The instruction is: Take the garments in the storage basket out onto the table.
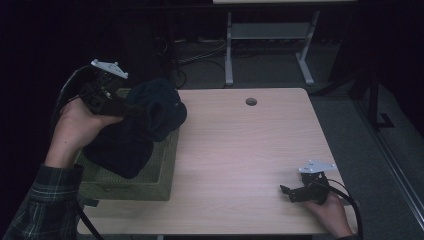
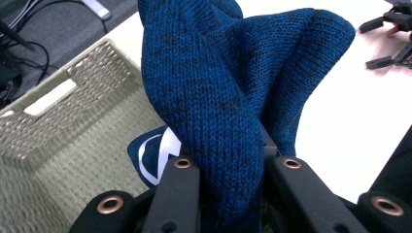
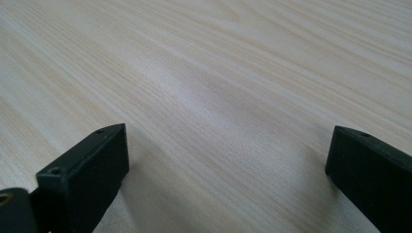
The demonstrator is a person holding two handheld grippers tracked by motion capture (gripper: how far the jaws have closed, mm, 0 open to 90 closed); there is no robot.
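Nearest the person, at the table's right front corner, the right gripper (image 1: 292, 192) rests low on the pale wood-grain table (image 1: 240, 150), held in the right hand (image 1: 332, 212). Its two black jaws stand wide apart, with only bare tabletop between them in the right gripper view (image 3: 221, 160).

At the left front of the table sits a square, olive-green woven basket (image 1: 150, 175), its rim with a slot handle showing in the left gripper view (image 2: 48, 97). A dark blue fabric piece with a white printed mark (image 2: 155, 155) lies against the basket's floor.

Above the basket, the left hand (image 1: 80, 130), coming out of a plaid sleeve (image 1: 47, 192), holds the left gripper (image 1: 127, 107) raised. Its jaws are clamped on a fold of a dark blue knitted garment (image 1: 145, 125), the cloth bunched tightly between them in the left gripper view (image 2: 231, 179). The knit hangs from the grip, its lower part draping into the basket and its upper part over the basket's far right corner.

Farther off, beyond the table's far edge, a grey metal-legged stand (image 1: 270, 40) and loose cables (image 1: 200, 55) sit on the dark floor.
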